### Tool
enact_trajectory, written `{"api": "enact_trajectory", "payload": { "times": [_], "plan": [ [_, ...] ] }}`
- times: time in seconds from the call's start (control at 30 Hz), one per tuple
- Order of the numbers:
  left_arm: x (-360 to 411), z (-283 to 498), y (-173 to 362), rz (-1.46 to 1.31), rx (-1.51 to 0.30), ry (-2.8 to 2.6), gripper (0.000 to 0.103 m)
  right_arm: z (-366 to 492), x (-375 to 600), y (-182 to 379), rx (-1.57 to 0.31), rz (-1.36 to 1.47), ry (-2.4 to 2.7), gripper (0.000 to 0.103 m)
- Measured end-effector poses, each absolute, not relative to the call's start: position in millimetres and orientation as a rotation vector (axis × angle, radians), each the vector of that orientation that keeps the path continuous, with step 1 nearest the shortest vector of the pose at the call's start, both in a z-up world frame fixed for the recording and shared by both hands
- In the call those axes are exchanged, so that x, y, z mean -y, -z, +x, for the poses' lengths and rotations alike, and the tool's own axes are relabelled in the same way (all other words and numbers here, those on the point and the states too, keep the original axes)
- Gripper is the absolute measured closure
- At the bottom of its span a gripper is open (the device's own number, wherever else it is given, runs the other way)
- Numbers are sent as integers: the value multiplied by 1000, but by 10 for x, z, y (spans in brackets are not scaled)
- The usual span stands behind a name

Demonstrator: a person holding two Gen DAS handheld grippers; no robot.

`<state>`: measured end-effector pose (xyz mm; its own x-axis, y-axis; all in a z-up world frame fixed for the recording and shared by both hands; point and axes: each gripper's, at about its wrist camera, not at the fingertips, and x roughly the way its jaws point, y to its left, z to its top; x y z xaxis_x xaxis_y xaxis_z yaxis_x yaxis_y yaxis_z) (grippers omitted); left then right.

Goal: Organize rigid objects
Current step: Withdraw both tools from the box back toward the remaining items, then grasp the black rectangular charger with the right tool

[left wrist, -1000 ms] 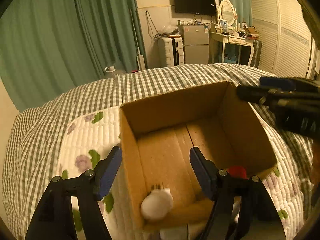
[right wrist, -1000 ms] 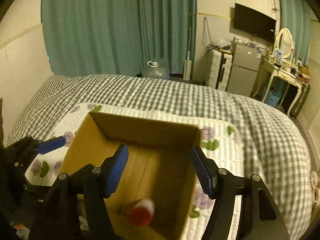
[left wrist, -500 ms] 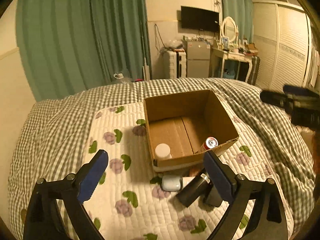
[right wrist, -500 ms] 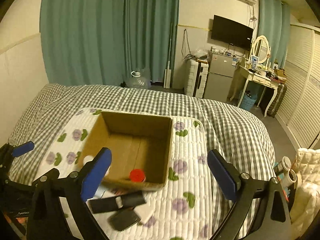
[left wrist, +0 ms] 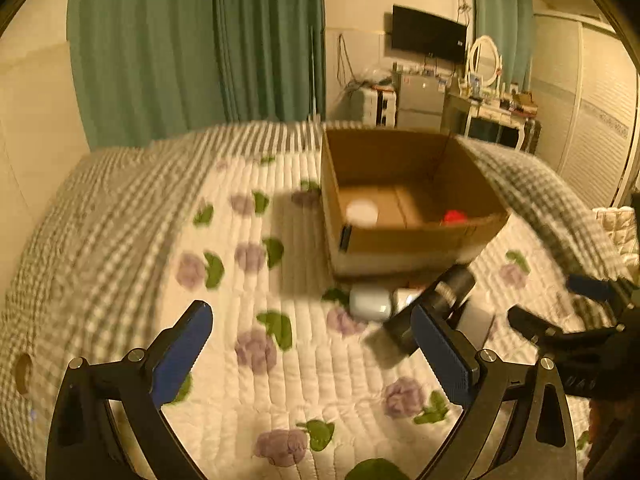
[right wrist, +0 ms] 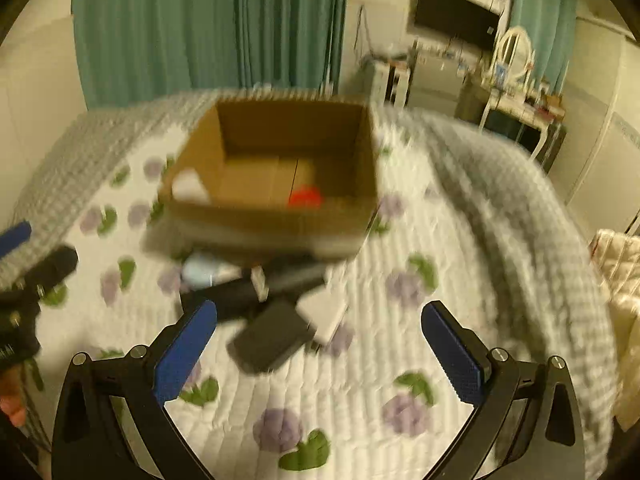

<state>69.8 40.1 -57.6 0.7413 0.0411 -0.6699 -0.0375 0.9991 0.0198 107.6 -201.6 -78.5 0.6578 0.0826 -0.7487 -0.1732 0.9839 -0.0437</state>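
An open cardboard box [left wrist: 416,236] [right wrist: 276,216] stands on a floral quilt. Inside it are a white-lidded jar [left wrist: 362,213] [right wrist: 188,190] and a red-capped container [left wrist: 454,217] [right wrist: 305,197]. In front of the box lie a pale blue-white bottle [left wrist: 370,303] [right wrist: 200,273], a long black object [left wrist: 444,296] [right wrist: 240,294], a dark flat case [right wrist: 272,338] and a white flat piece [right wrist: 326,312]. My left gripper [left wrist: 312,344] is open and empty above the quilt, left of this pile. My right gripper [right wrist: 320,344] is open and empty, just in front of the dark case.
The quilt [left wrist: 256,360] covers a checked bedspread [left wrist: 104,208]. The right gripper shows at the right of the left wrist view [left wrist: 572,332]. Green curtains, a fridge, a TV and a dressing table stand at the back. A cream padded item [right wrist: 620,264] lies at the bed's right.
Both grippers have come down from a high, pulled-back view toward the pile in front of the box. Both stay open and empty. The frames now are motion-blurred.
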Motion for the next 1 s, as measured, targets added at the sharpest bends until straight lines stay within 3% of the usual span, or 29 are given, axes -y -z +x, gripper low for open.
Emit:
{"api": "enact_trajectory", "payload": {
  "times": [0.13, 0.43, 0.53, 0.8, 0.87, 1.0],
  "plan": [
    [-417, 807, 893, 18, -797, -60, 1, 1171, 1908, 1229, -931, -144, -167, 0],
    [-461, 872, 1100, 32, -832, -81, 1, 1460, 1721, 1643, -1000, -124, -197, 2],
    [-482, 877, 1147, 13, -848, -88, 1, 1520, 1716, 1777, -1027, -125, -199, 27],
    [-121, 942, 1066, 56, -858, 19, 1, 1428, 2147, 1625, -997, -27, -186, 33],
    [19, 1015, 1027, 75, -856, 60, 1, 1432, 2296, 1547, -981, -4, -168, 55],
    [381, 1245, 1010, 159, -851, 131, 1, 1477, 2458, 1455, -967, -7, -134, 56]
  ]
}}
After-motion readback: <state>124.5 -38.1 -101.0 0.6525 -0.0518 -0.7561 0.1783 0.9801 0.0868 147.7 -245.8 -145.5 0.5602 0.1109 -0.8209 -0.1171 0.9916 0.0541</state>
